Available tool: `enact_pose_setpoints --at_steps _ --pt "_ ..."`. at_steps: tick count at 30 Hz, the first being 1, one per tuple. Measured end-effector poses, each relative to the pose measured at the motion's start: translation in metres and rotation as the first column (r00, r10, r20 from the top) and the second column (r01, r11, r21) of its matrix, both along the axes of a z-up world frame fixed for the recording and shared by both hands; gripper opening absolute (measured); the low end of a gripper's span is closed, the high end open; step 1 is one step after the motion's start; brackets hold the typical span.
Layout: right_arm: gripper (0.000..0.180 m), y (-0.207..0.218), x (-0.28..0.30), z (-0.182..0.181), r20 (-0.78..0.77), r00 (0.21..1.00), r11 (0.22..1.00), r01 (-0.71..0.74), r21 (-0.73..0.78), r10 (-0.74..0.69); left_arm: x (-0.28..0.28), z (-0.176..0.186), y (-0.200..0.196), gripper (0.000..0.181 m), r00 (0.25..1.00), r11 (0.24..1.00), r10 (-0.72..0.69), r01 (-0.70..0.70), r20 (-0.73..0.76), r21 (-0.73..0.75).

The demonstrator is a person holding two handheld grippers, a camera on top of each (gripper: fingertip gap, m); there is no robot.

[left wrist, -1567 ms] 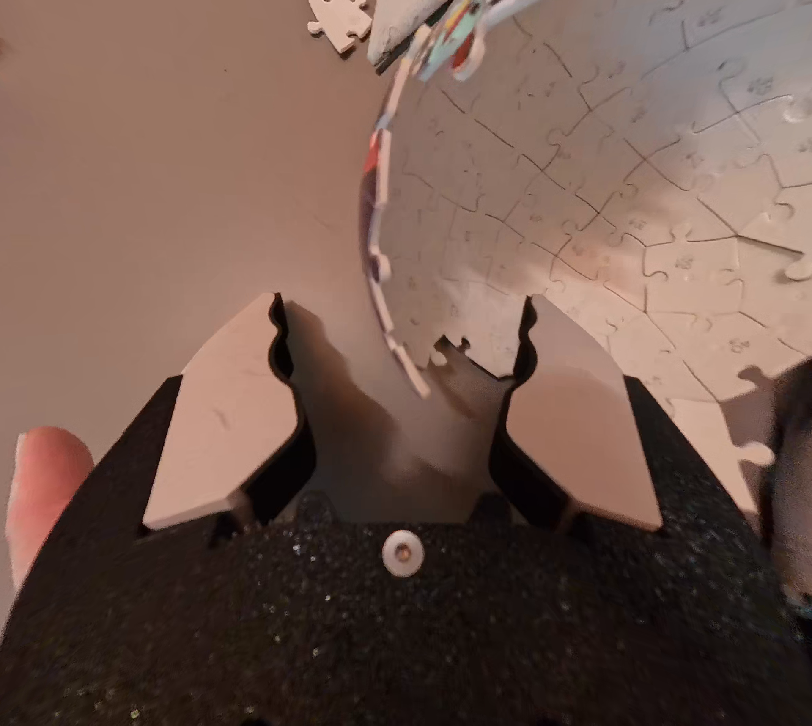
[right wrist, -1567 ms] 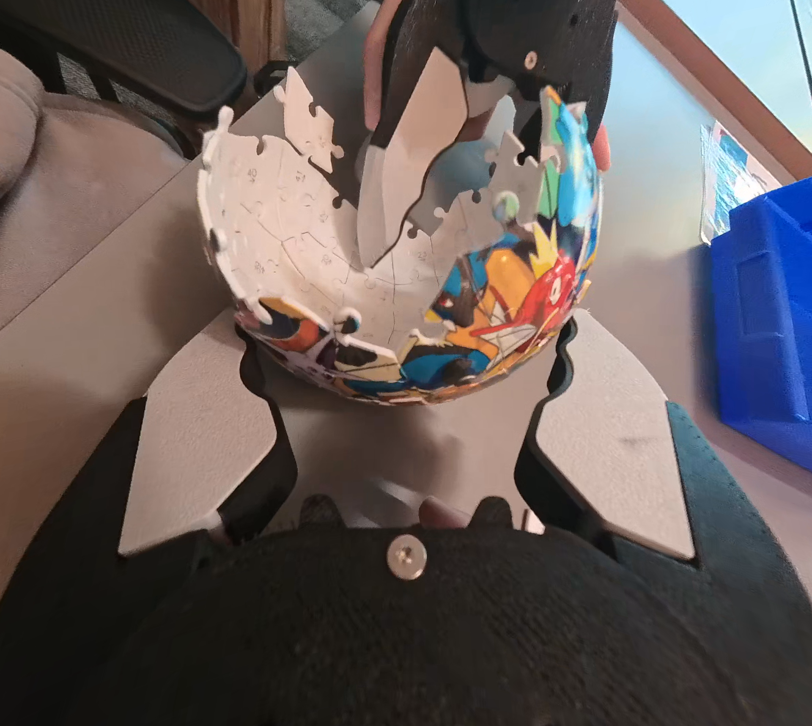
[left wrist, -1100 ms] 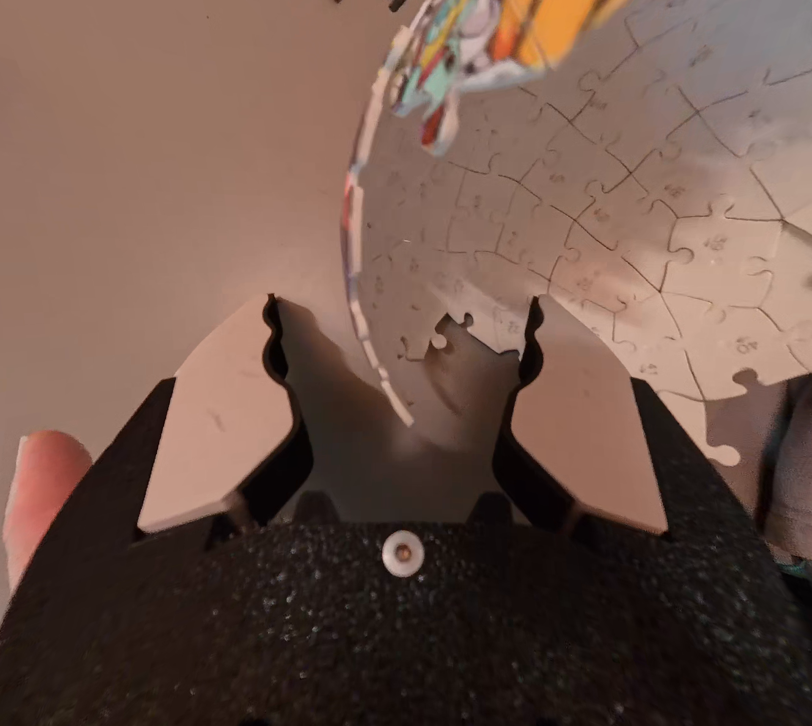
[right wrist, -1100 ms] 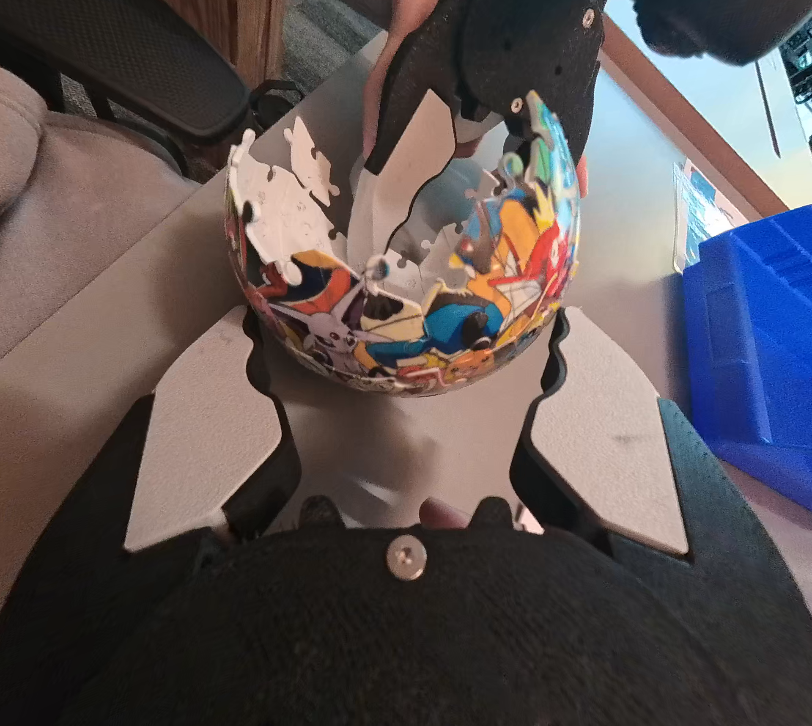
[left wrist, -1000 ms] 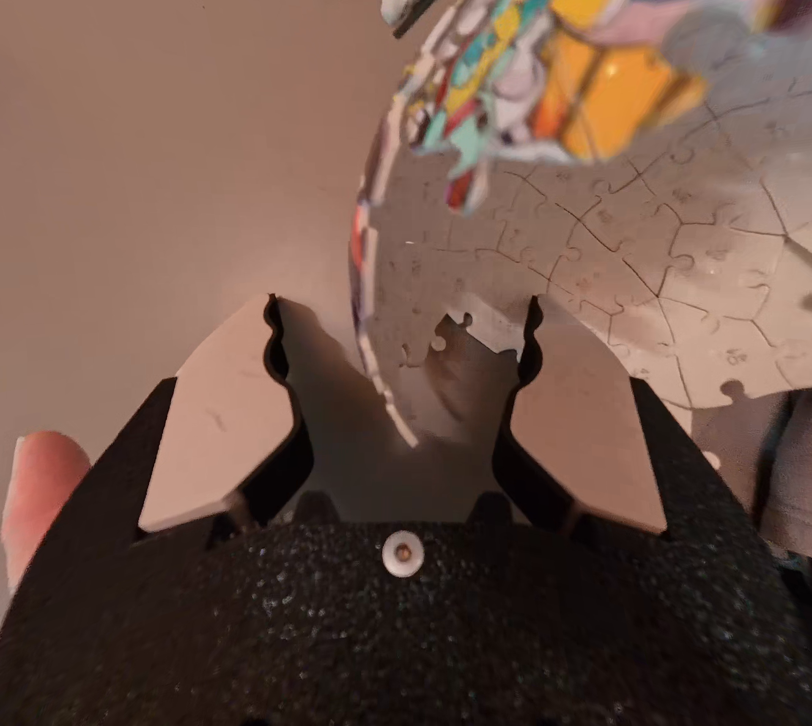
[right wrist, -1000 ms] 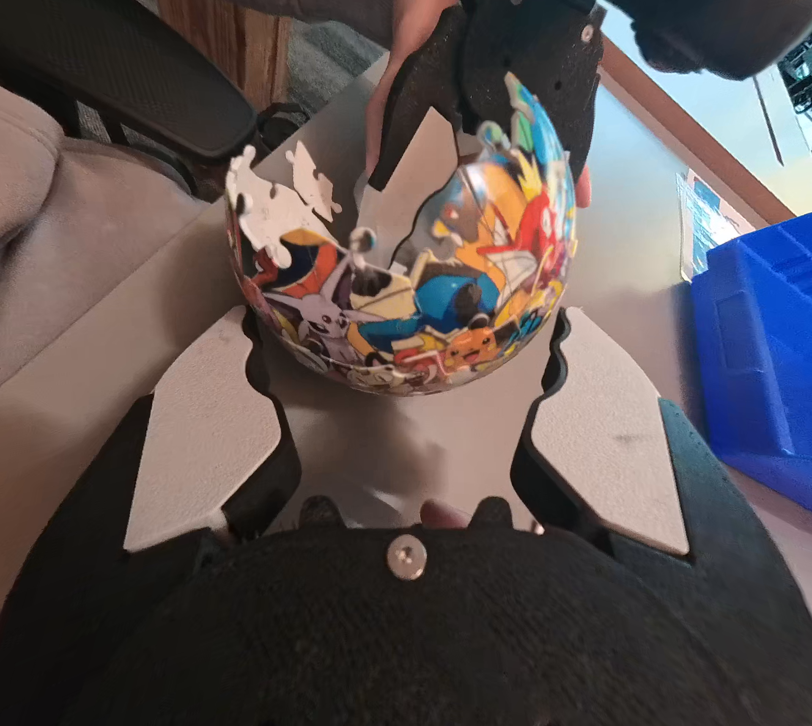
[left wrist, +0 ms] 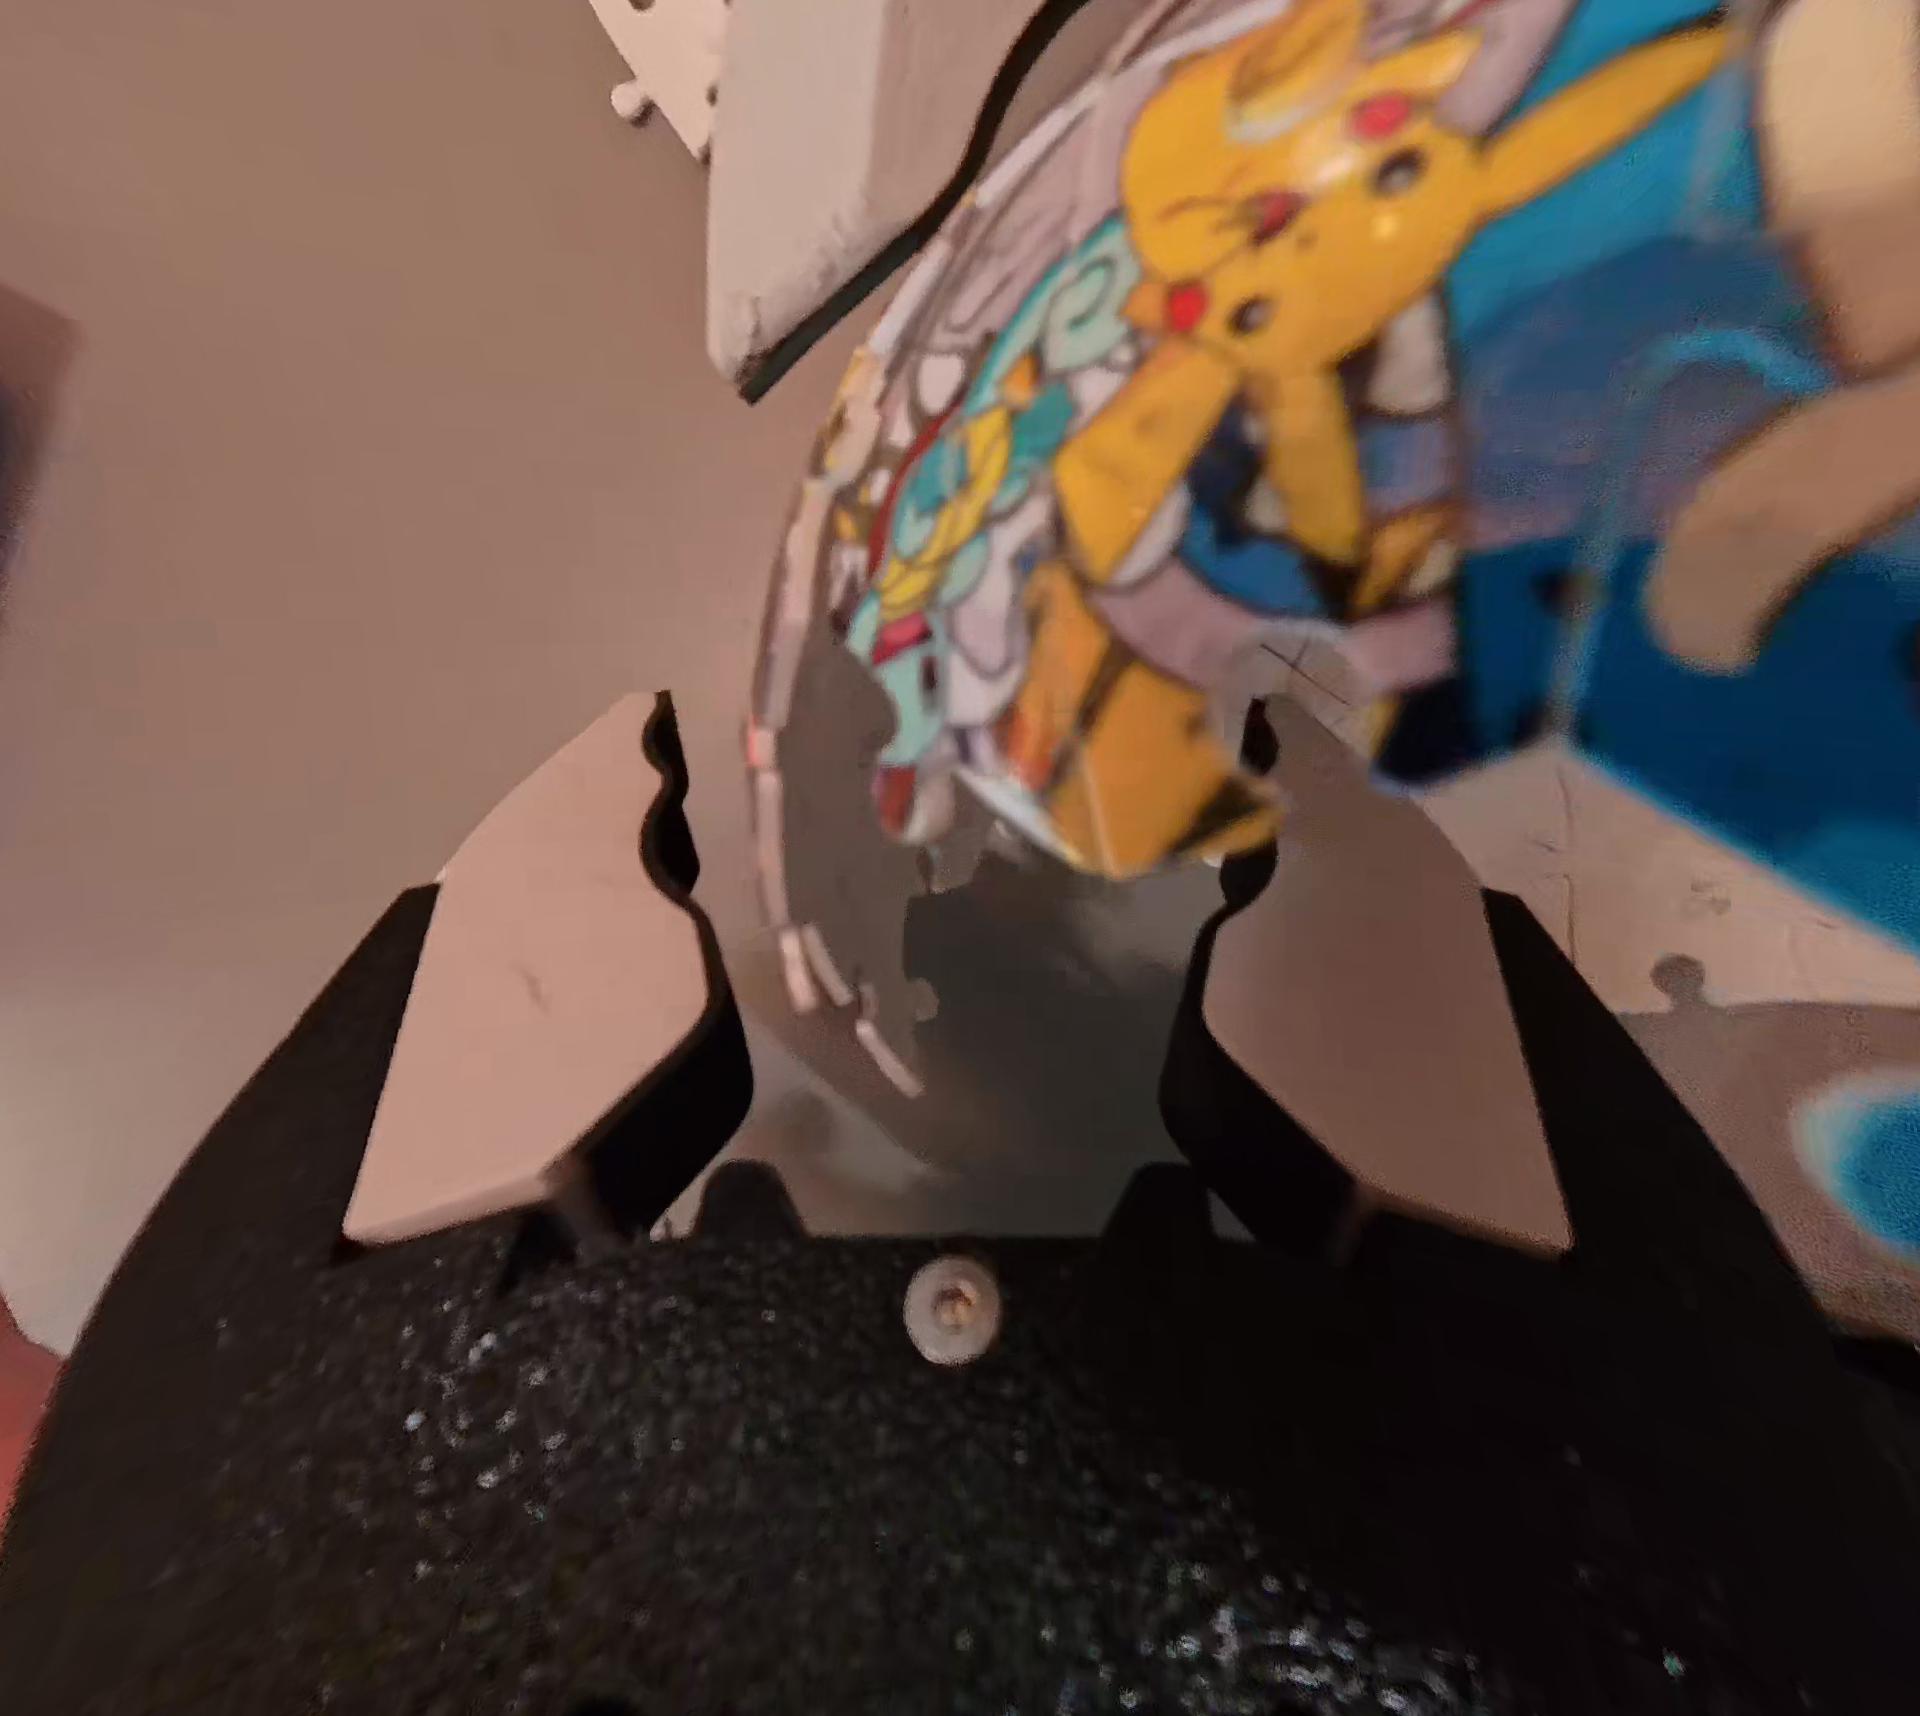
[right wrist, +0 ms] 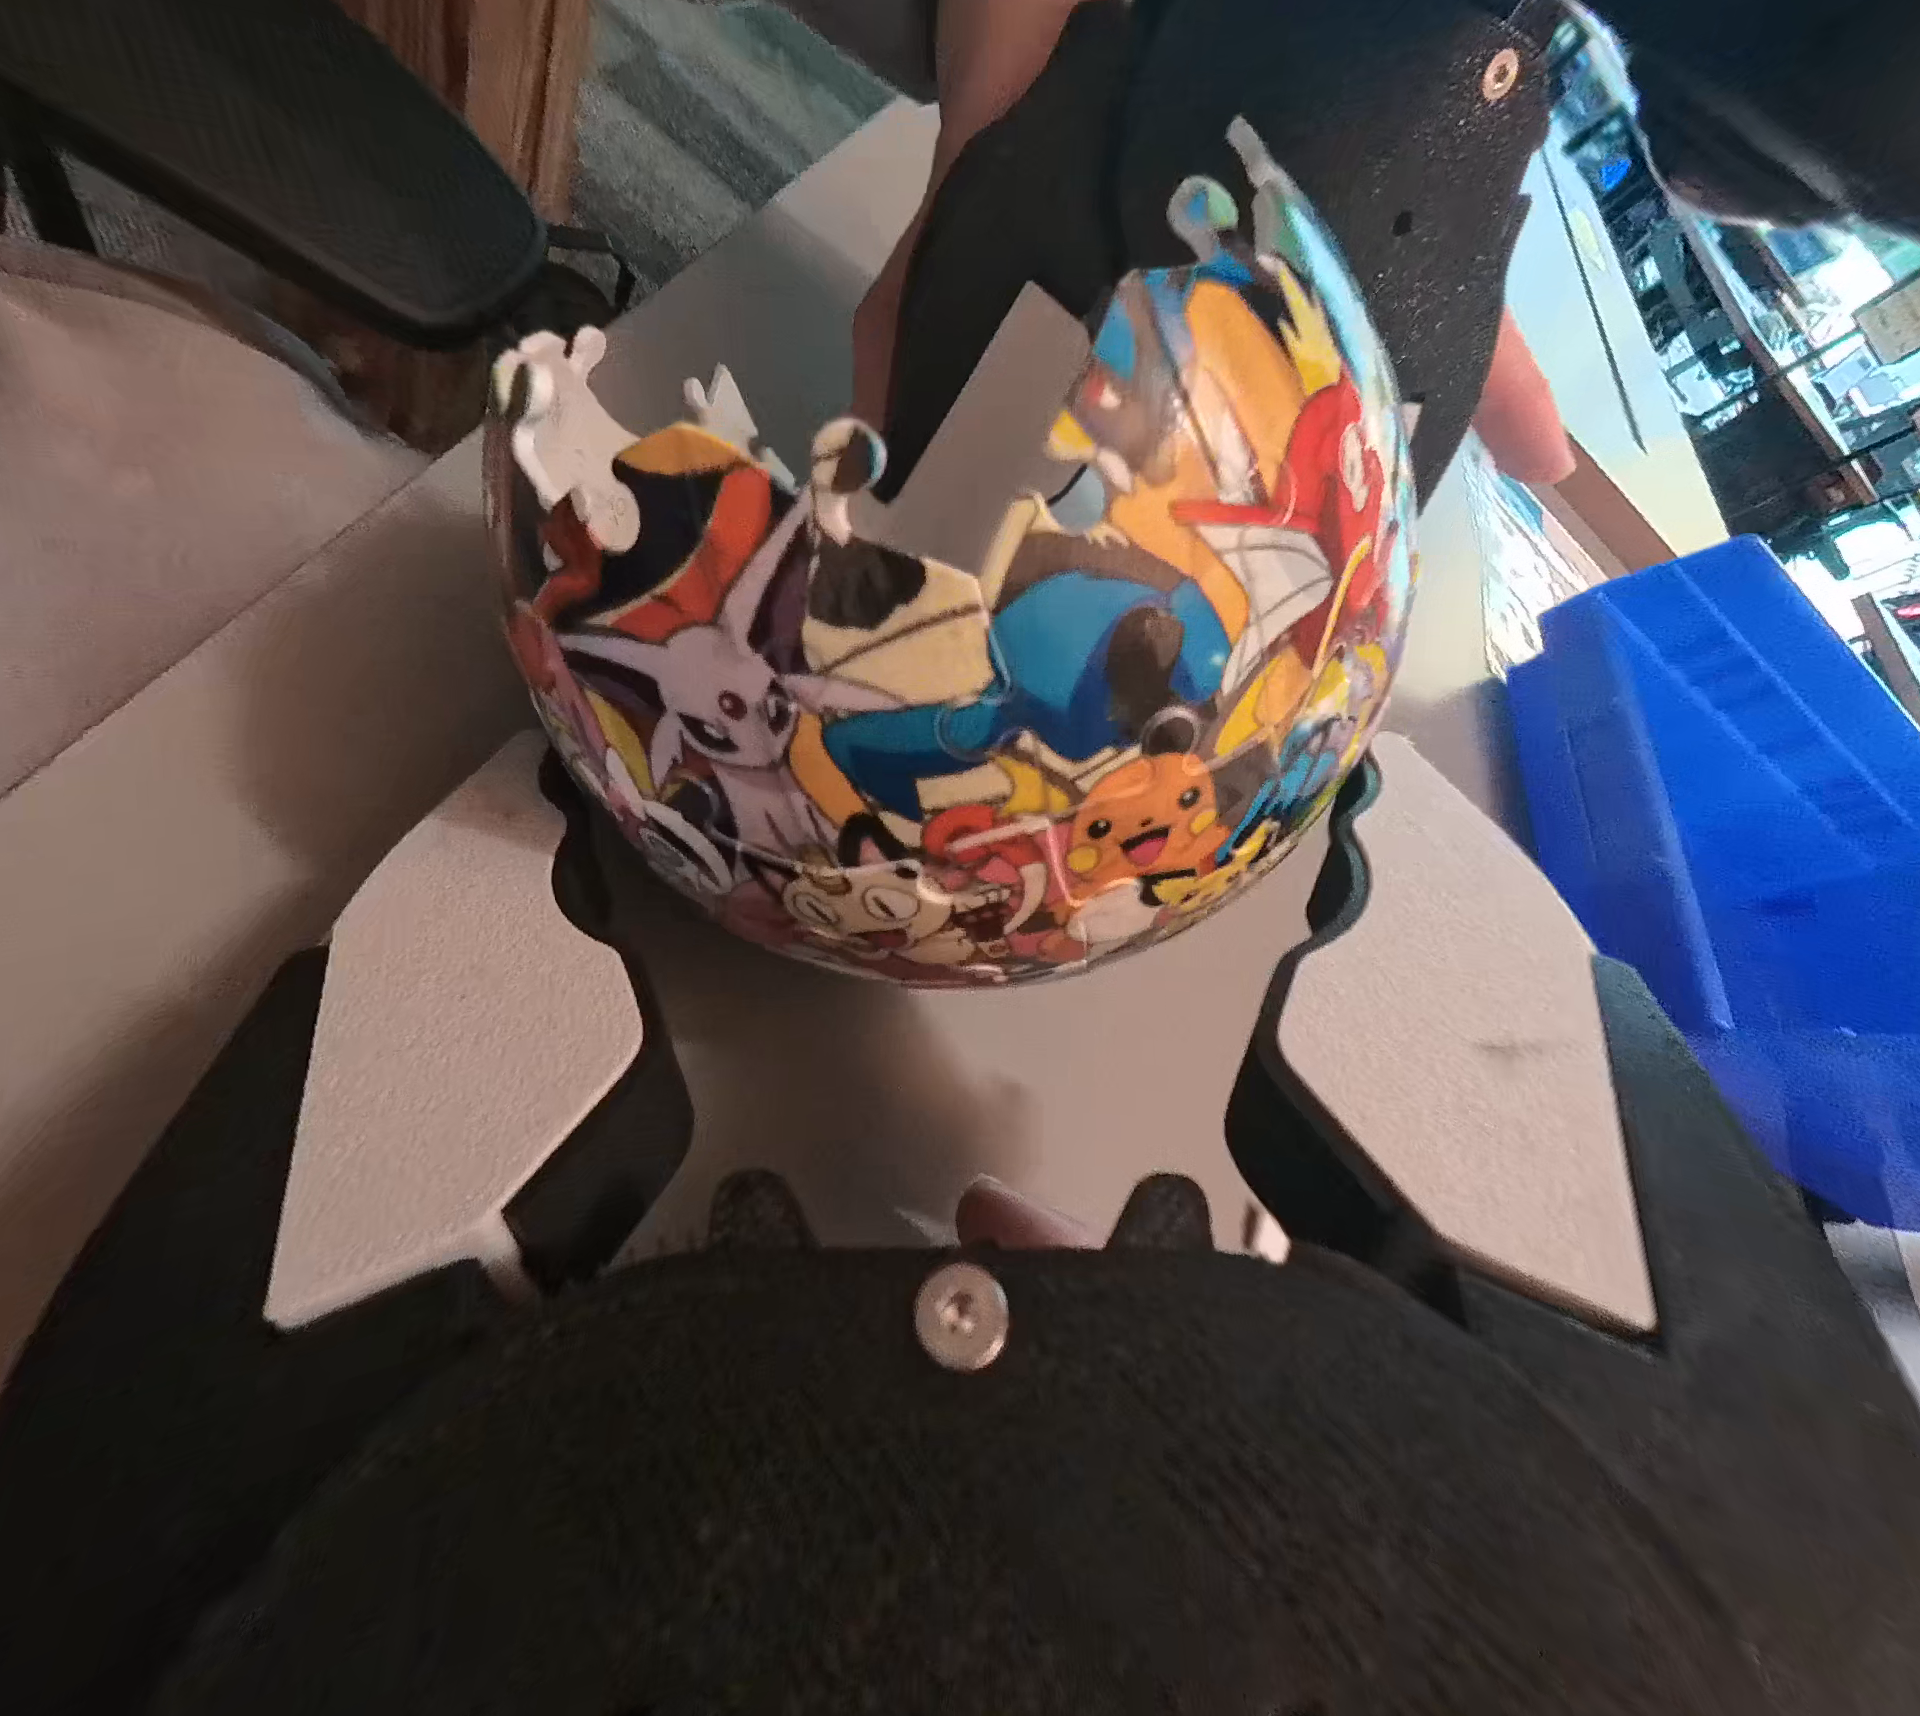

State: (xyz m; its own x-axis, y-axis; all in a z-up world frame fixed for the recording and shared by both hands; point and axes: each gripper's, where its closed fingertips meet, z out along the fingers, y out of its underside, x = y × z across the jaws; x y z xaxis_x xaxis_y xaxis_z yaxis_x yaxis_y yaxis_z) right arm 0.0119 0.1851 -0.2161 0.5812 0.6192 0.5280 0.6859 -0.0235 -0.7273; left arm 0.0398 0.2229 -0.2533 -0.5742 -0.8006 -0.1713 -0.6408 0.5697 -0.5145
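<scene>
A partly built puzzle ball [right wrist: 956, 679], a shell with colourful cartoon print outside and white inside, sits between the fingertips of my right gripper [right wrist: 956, 767]. Both tips press its sides just above the grey table [right wrist: 208, 783]. My left gripper [left wrist: 956, 721] is open, and the shell's jagged rim [left wrist: 790, 887] runs between its fingers. From the right wrist view one left finger [right wrist: 977, 399] reaches inside the shell and the other stays outside, behind its right side. A right gripper finger [left wrist: 852, 56] shows at the top of the left wrist view, against the ball [left wrist: 1299, 316].
A loose white puzzle piece [left wrist: 665, 56] lies on the table beyond the ball, also small in the right wrist view [right wrist: 727, 409]. A blue plastic bin [right wrist: 1714, 835] stands to the right. A black office chair [right wrist: 260, 139] and a person's sleeve are behind the table's far edge.
The ball has tipped over between the right fingertips: its white inside turned away and the printed outside now faces both cameras. Both grippers kept the same finger gap.
</scene>
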Motion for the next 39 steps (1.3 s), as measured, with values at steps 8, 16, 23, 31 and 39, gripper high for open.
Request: enact_pose_setpoints --at_steps 8,16,23,31,39 --pt "0.133 -0.023 0.027 0.003 0.106 0.991 0.997 0.077 0.01 -0.078 0.038 0.004 -0.026 0.104 0.989 0.994 -0.107 0.106 0.1 0.017" --pt "0.133 -0.026 0.026 0.007 0.156 0.98 0.991 0.115 0.068 -0.124 0.039 0.005 -0.03 0.097 0.989 0.997 -0.072 0.073 0.126 -0.006" --pt "0.143 -0.04 0.019 0.005 0.199 0.975 0.995 0.1 -0.012 -0.095 0.042 0.013 -0.034 0.098 0.965 0.988 -0.144 0.128 0.22 0.086" --pt "0.132 -0.044 0.018 0.011 0.237 0.959 0.988 0.148 0.044 -0.155 0.037 0.014 -0.032 0.094 0.97 0.994 -0.093 0.076 0.226 0.083" --pt "0.132 -0.044 0.014 0.012 0.381 0.892 0.97 0.219 0.108 -0.244 0.015 0.006 -0.03 0.091 0.993 0.992 0.081 -0.071 0.089 -0.106"
